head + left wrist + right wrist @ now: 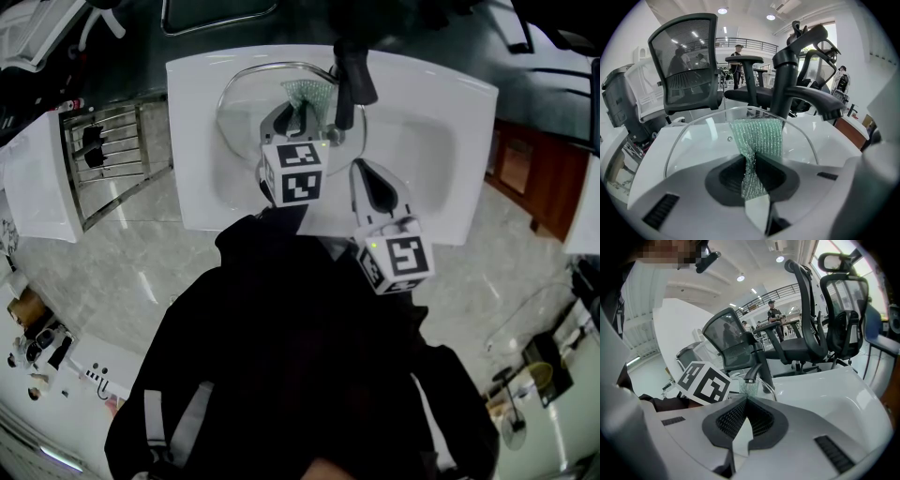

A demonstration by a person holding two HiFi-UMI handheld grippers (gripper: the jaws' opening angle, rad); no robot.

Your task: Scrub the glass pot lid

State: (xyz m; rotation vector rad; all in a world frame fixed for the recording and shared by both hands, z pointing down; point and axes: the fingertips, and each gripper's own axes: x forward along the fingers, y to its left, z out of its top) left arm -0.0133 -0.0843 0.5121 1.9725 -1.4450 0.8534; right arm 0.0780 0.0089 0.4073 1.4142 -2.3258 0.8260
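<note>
An open hall with ceiling spotlights, an upper railing and several mesh office chairs (pixel 689 70) surrounds the work; a pale veined floor (pixel 141 253) shows on both sides of the person, with a metal rack (pixel 112 155) off to the left. What carries the white basin (pixel 441 141) is not visible. A black faucet (pixel 354 70) stands at its far edge. The glass pot lid (pixel 246 112) sits in the basin's left half, apparently tilted, its far rim close to the faucet's base. The left gripper (pixel 302 114) is over the lid, pointing away from the person toward the faucet, and is plainly the nearer one. The right gripper (pixel 373 183) hangs to the right, closer to the person and off the glass, its jaws pressed together on nothing. The left gripper is clamped on a green scrubbing cloth (pixel 757 138), which fans out beyond the tips and looks laid against the glass. The lid lies directly ahead of the cloth, so scrubbing probably means sweeping across the round pane.
</note>
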